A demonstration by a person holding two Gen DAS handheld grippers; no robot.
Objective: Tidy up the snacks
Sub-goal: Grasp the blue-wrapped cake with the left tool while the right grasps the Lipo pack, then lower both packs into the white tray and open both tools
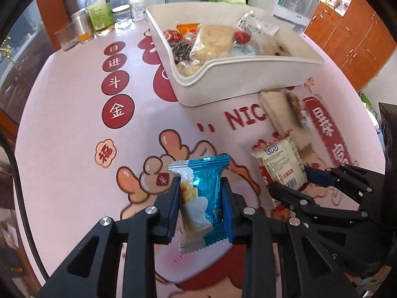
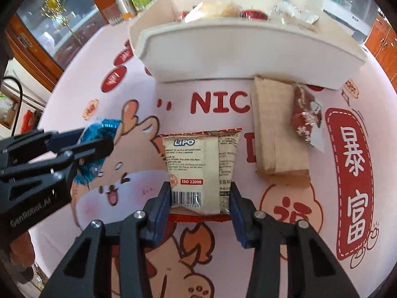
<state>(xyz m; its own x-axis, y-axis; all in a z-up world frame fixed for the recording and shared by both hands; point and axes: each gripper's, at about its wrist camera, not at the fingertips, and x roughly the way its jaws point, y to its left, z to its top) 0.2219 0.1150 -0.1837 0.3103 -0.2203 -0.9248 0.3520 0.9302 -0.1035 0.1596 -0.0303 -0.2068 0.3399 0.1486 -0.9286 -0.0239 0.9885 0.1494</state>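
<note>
The left gripper (image 1: 200,200) pinched a crinkly blue foil snack packet (image 1: 202,193) between its fingers, above the pink printed bench (image 1: 69,124). The right gripper (image 2: 200,200) clamped a cream Lipo biscuit packet (image 2: 201,168) by its sides. Farther off, the white plastic bin (image 1: 238,79) held wrapped snacks; a tan wafer bar (image 2: 275,129) and a reddish-brown wrapped snack (image 2: 305,114) lay just beside its near wall, with bare bench to the left.
</note>
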